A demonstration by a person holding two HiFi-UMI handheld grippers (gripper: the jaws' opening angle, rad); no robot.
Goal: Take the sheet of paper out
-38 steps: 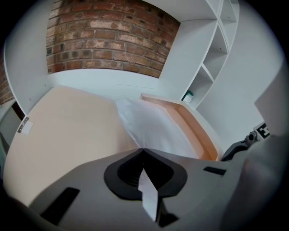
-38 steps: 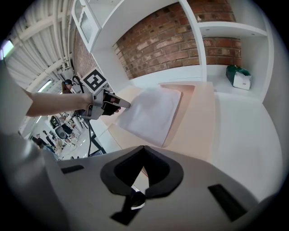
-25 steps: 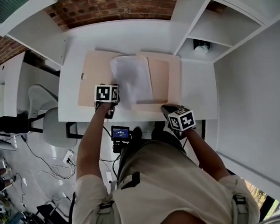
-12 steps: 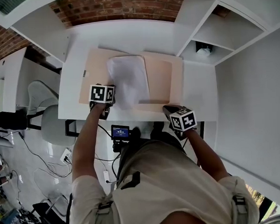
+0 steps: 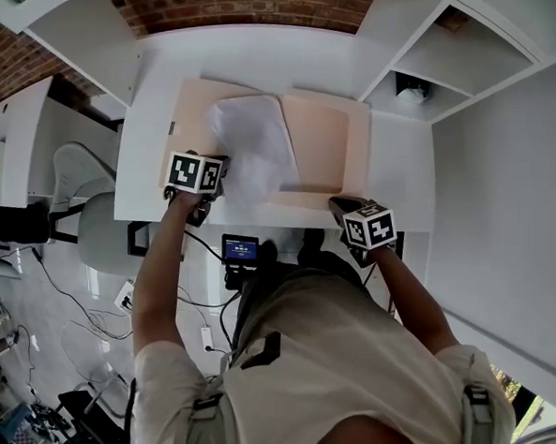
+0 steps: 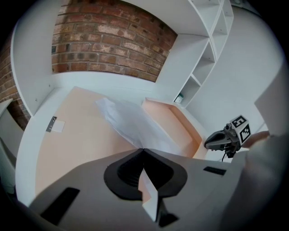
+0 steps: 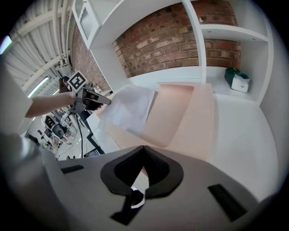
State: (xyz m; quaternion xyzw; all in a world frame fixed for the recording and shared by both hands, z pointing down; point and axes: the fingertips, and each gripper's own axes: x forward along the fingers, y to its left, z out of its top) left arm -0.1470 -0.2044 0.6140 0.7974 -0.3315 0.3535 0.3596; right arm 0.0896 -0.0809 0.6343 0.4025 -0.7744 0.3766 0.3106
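Note:
A white sheet of paper [image 5: 250,152] lies across an open peach folder [image 5: 320,143] on the white desk [image 5: 250,68]. My left gripper [image 5: 219,184] is shut on the sheet's near left corner. In the left gripper view the paper [image 6: 131,122] runs up from the closed jaws [image 6: 143,150] over the folder [image 6: 76,131], lifted and creased. My right gripper [image 5: 338,203] is at the folder's near right edge. In the right gripper view its jaws [image 7: 143,147] are closed on that peach edge [image 7: 180,113]; the sheet [image 7: 128,108] and the left gripper [image 7: 101,101] show beyond.
White shelves rise at the desk's right, with a small green and white box [image 5: 411,91] in one bay. A brick wall backs the desk. A grey chair [image 5: 95,227] stands to the left, and a small screen device [image 5: 240,250] sits below the desk's near edge.
My left gripper has drawn left and slightly up with the paper's corner, pulling the sheet leftwards across the folder. The right gripper has stayed at the folder's edge.

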